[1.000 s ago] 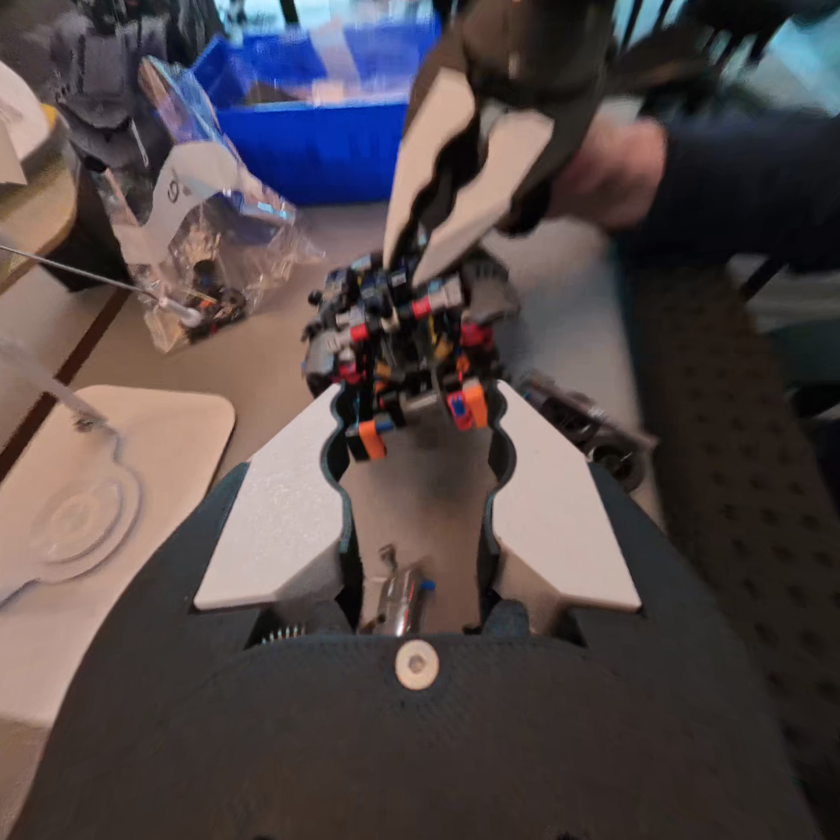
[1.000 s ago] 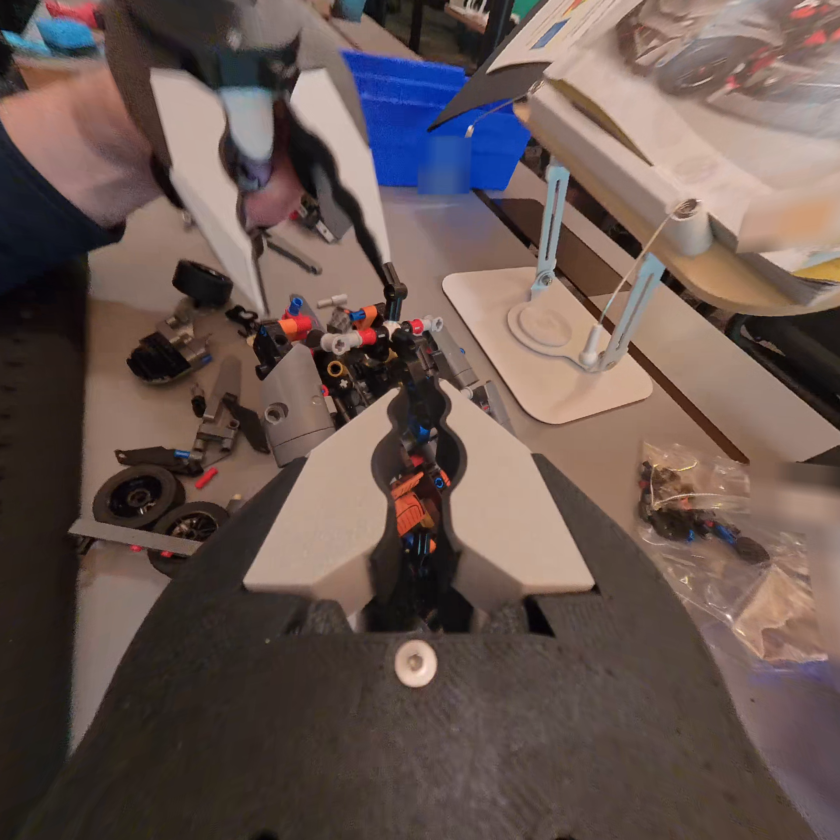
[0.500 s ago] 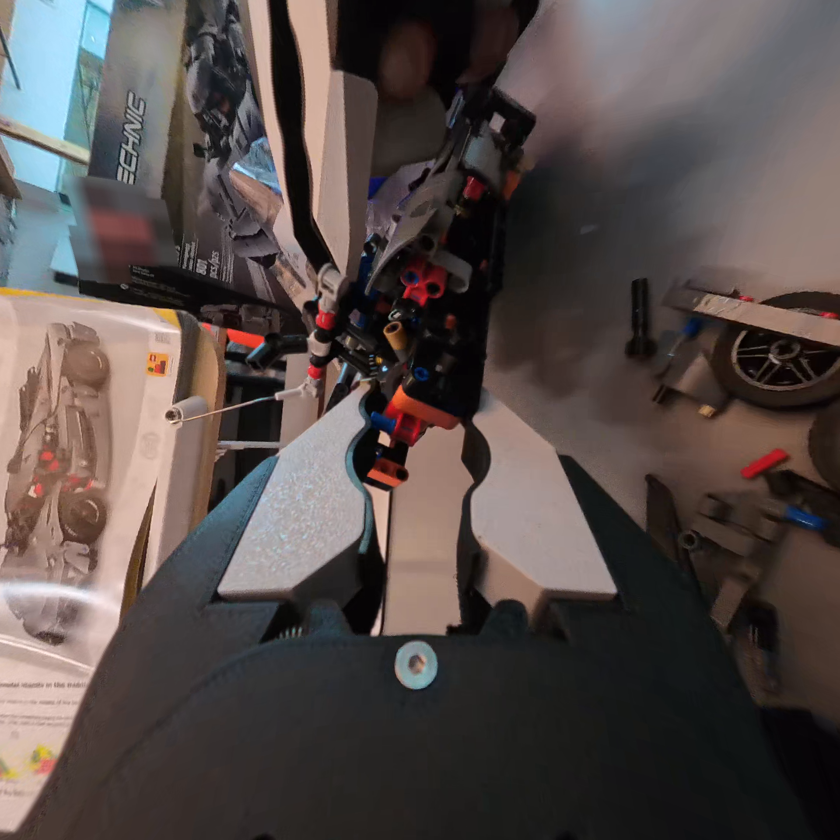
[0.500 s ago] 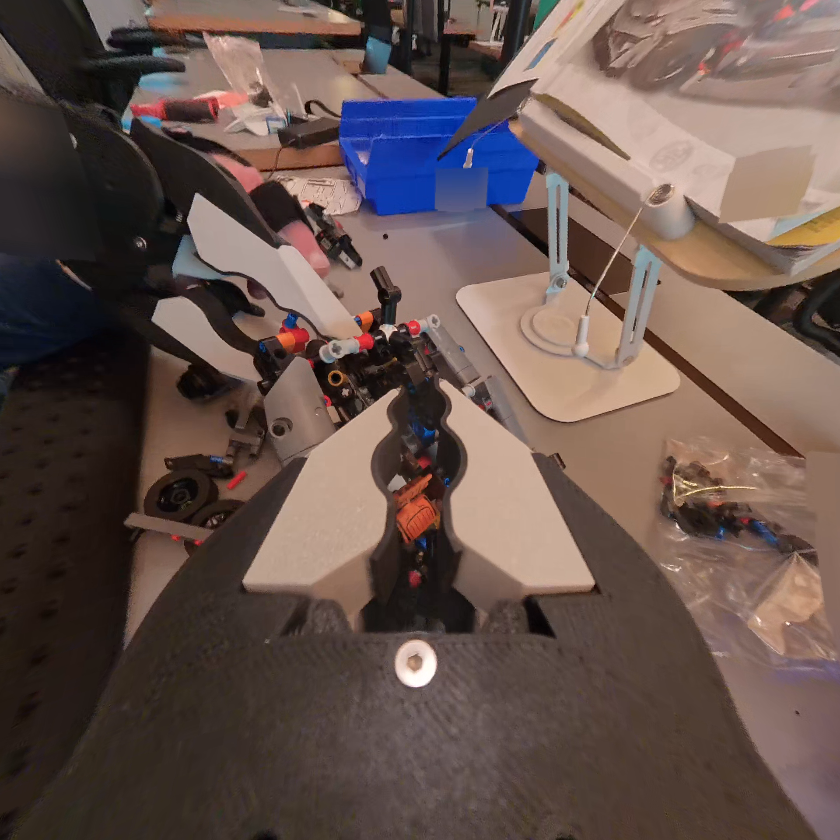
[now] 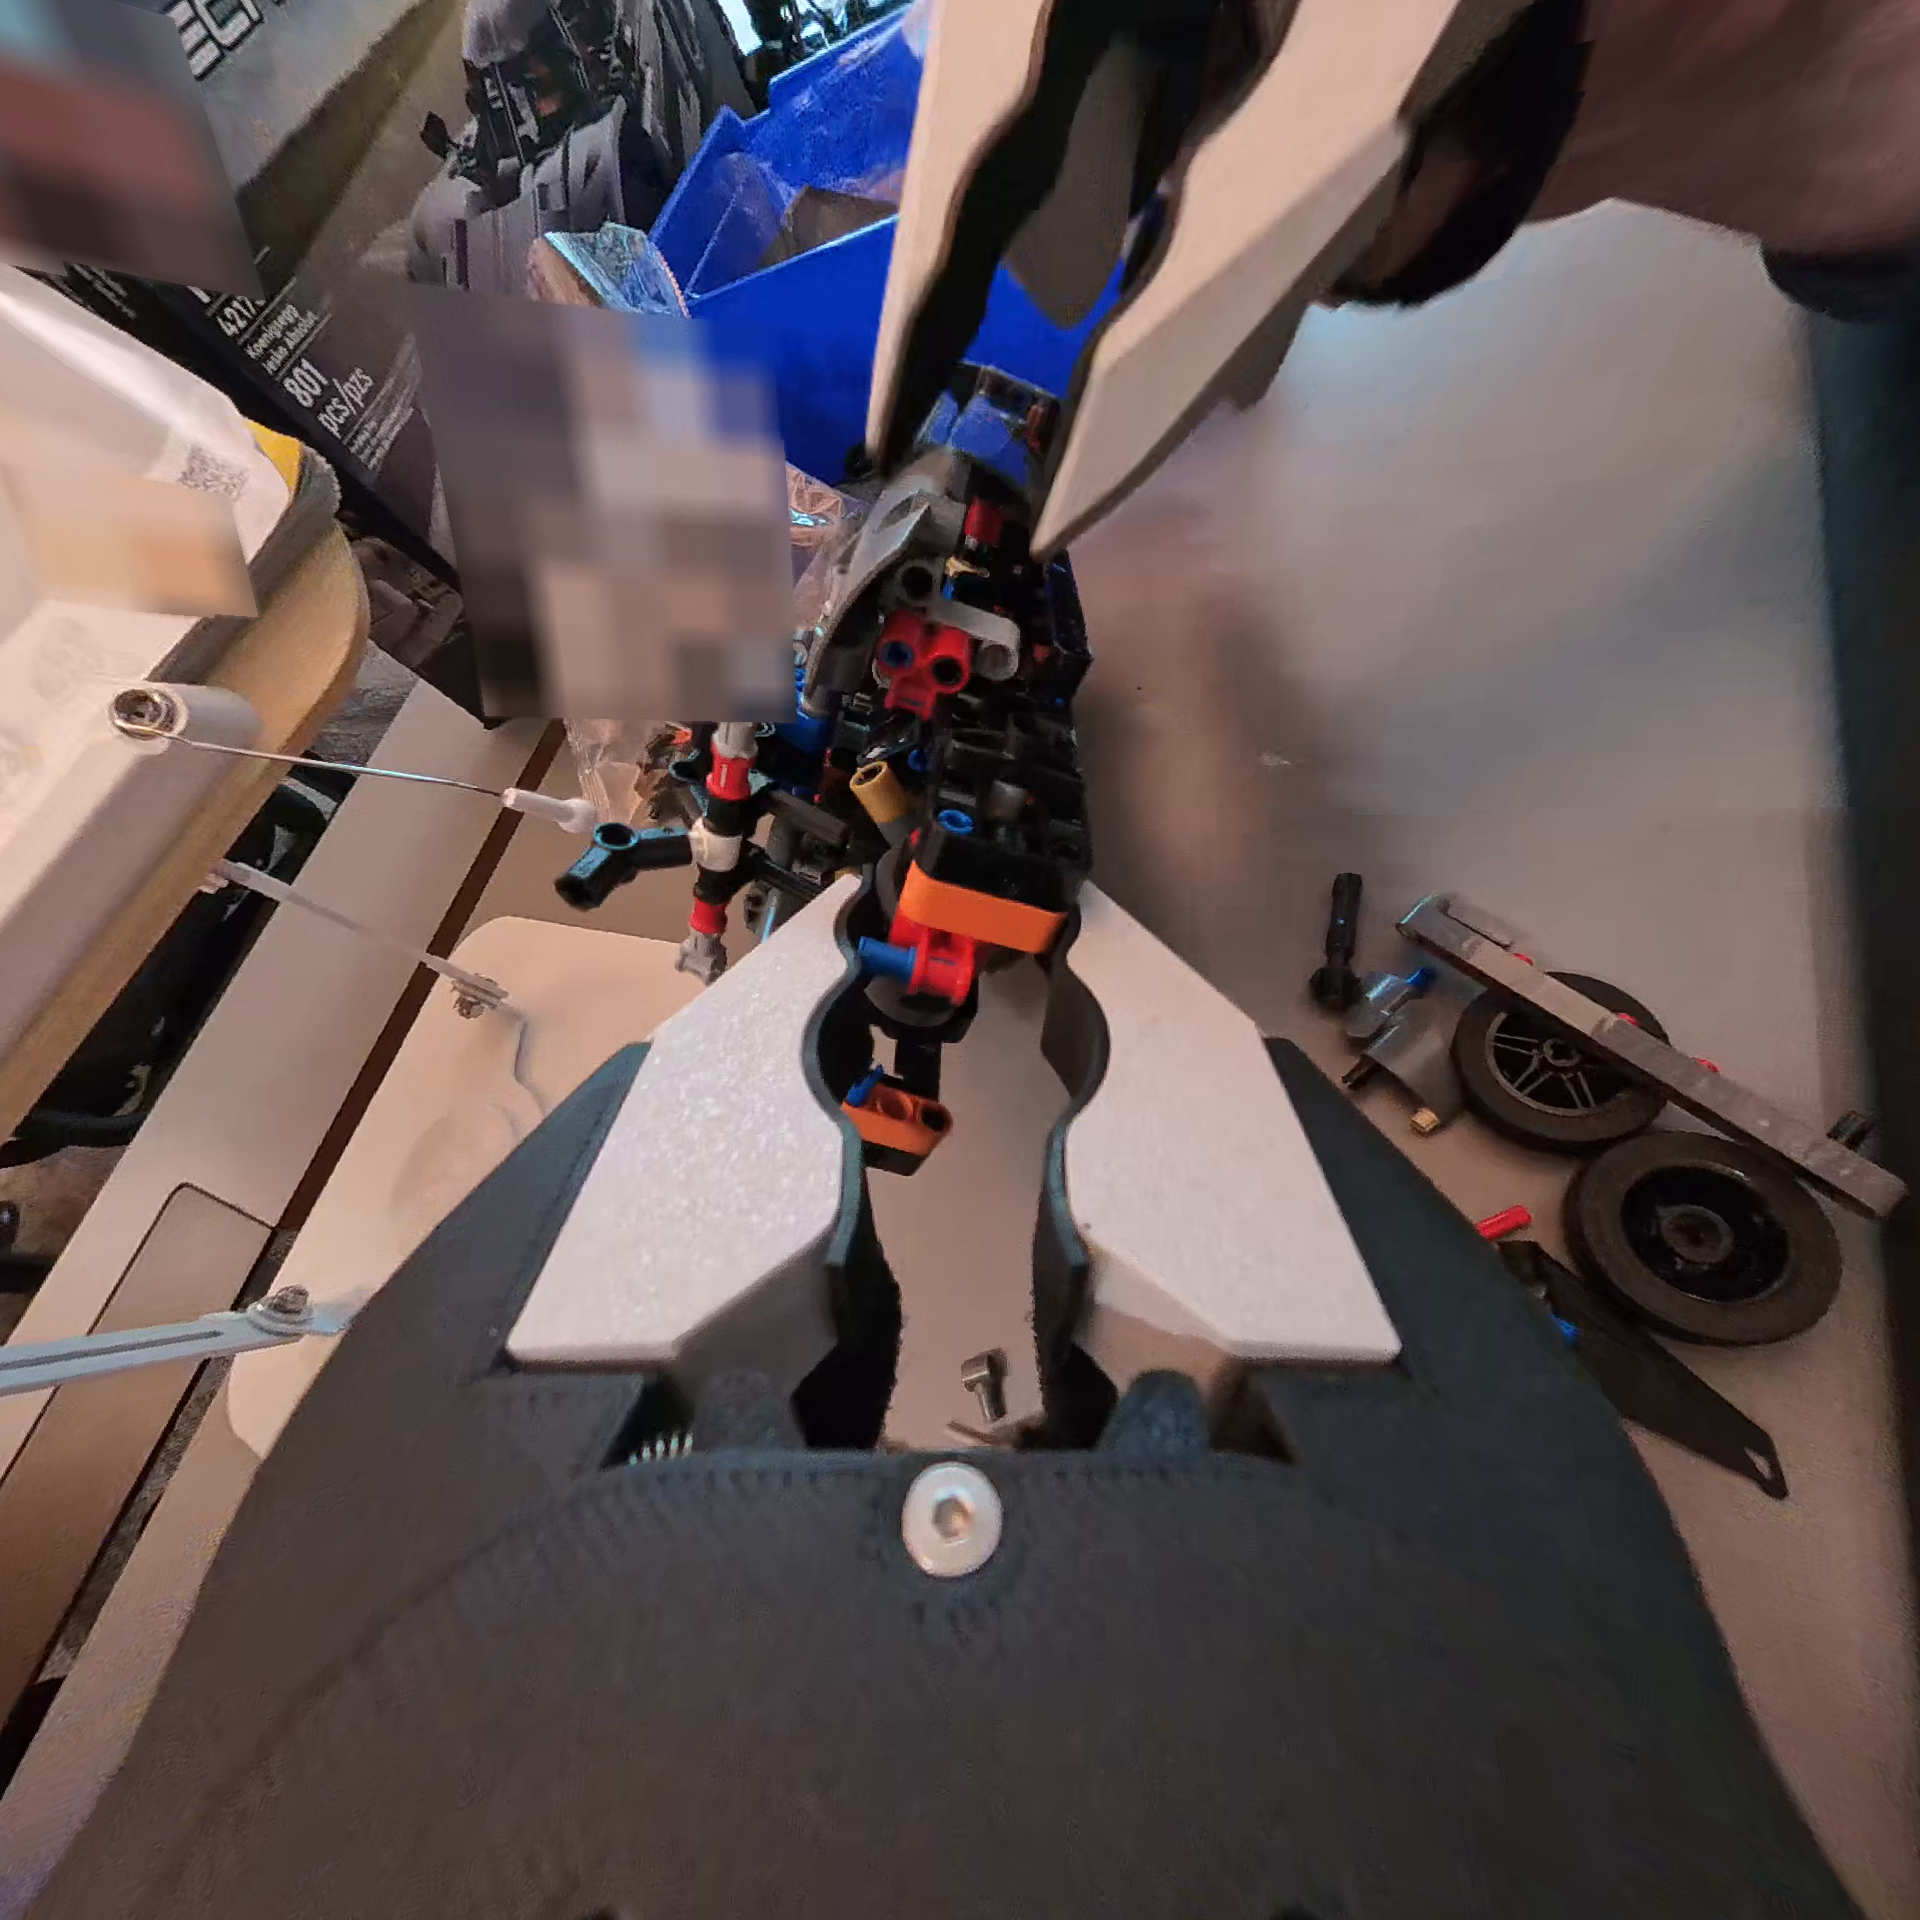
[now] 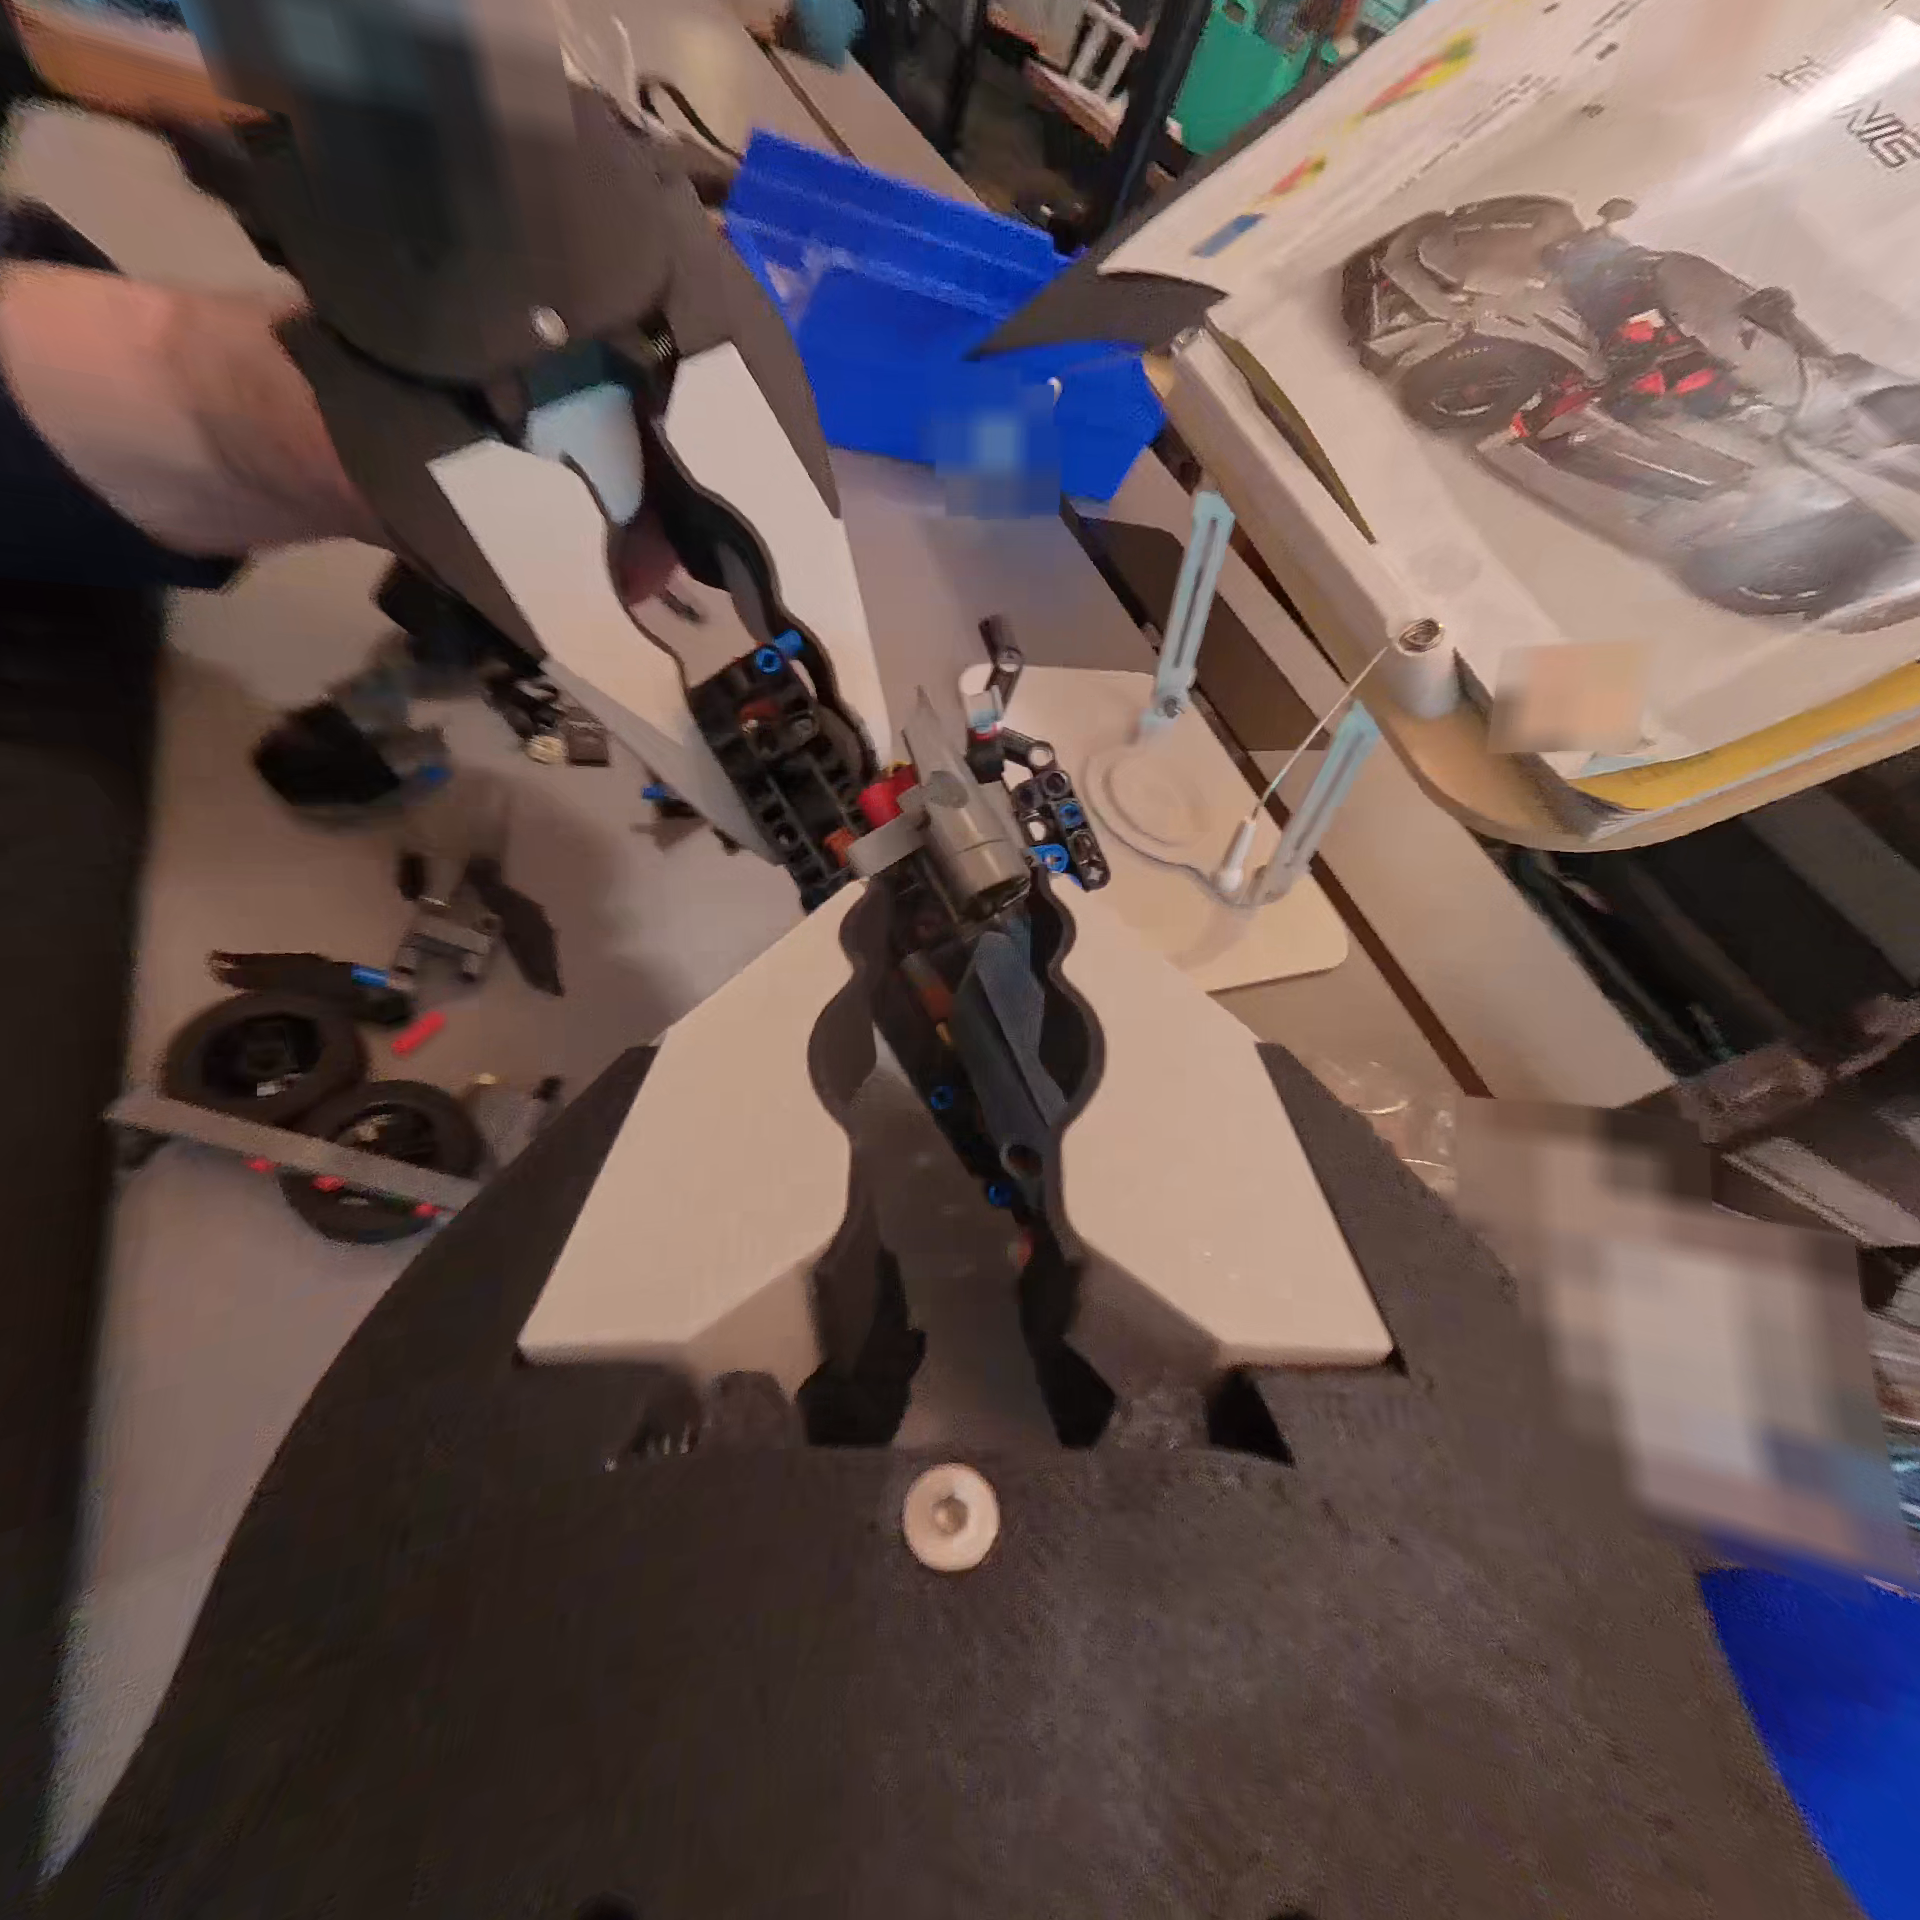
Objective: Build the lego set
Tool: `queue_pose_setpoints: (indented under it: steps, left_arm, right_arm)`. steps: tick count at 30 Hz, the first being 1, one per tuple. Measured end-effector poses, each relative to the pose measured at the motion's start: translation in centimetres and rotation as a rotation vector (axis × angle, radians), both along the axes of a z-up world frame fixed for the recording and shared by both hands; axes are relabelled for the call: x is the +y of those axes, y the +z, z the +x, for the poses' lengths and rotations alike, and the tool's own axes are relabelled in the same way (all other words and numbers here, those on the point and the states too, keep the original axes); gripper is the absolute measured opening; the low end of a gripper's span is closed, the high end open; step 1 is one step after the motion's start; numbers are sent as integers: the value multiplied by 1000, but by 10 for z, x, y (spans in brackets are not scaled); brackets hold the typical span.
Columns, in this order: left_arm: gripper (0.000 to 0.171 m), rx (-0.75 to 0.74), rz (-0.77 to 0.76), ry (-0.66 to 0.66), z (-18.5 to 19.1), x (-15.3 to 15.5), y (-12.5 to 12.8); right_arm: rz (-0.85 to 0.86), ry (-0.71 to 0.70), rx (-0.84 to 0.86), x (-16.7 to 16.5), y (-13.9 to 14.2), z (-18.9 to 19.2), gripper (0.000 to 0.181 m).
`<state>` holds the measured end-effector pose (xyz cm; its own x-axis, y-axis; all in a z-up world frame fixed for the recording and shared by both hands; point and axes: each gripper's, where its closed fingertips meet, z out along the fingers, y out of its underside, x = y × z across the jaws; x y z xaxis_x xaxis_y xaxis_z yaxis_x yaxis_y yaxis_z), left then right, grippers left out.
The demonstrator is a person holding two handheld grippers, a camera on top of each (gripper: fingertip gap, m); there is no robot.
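Observation:
The half-built lego model [image 5: 956, 727], a black frame with red, blue and orange parts, hangs in the air between both grippers. My left gripper [image 5: 966, 925] is shut on its near end, by the orange piece. My right gripper [image 5: 966, 499] comes in from the top of the left wrist view and clamps the far end by the grey panel. In the right wrist view my right gripper [image 6: 951, 904] is shut on the model [image 6: 966, 842] at its grey cylinder. The left gripper [image 6: 790, 769] there holds the black frame from the upper left.
Two loose wheels [image 5: 1558, 1060] [image 5: 1704, 1236], a long grey beam [image 5: 1642, 1049] and small parts lie on the grey table [image 5: 1455, 623]. A blue bin [image 5: 831, 281] stands behind. The instruction booklet [image 6: 1558, 312] sits on a white stand [image 6: 1247, 914]. A small grey pin [image 5: 982, 1382] lies under the left gripper. The gap from one gripper's tips to the other's is roughly 6 cm.
My left gripper went from open beside the model to shut on it. Both grippers have lifted the model off the table and turned it over between them.

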<state>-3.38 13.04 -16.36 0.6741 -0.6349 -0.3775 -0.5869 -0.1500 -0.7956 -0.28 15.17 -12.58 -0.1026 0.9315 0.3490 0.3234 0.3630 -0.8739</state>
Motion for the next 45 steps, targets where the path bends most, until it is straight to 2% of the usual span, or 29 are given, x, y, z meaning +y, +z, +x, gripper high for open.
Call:
queue_pose_setpoints:
  steps: [2,6,13,15,18,22,28,31,34,36,38,40,45]
  left_arm:
    - [27,13,-12,-17,4,-2,-3]
    - [27,29,-14,-34,8,-4,-7]
    - [27,0,-30,-14,7,0,-11]
    - [27,-64,-50,-21,7,1,-12]
    - [27,-138,-65,-43,6,0,-8]
    - [27,-251,-116,-91,6,-3,-8]
    - [27,-345,-165,-110,5,-3,-8]
    - [27,-420,-233,-108,-1,-4,-13]
    - [27,-475,-268,-106,-7,-3,-14]
    - [27,-471,-277,-111,-6,-2,-17]
    - [27,-454,-275,-119,-4,-3,-18]
    - [27,-393,-267,-132,-1,-5,-23]
    - [29,-179,-183,-131,2,-6,-36]
  right_arm:
    - [22,-24,-4,3,-3,-6,17]
    - [5,-46,-23,4,-5,-6,17]
    - [-190,-94,24,8,-4,-12,15]
    - [-259,-86,39,9,-4,-13,14]
    - [-239,-71,39,8,0,-12,14]
    - [-337,-24,48,6,-1,-12,13]
    - [-255,-48,55,10,1,-11,13]
    - [-244,-49,122,19,16,5,18]
    - [-129,0,100,10,17,14,9]
    - [-104,12,-9,4,-3,7,19]
    - [-12,30,-107,-6,-24,-5,19]
    - [88,14,-150,-9,-33,-13,20]
    - [32,57,-241,-17,-47,-11,11]
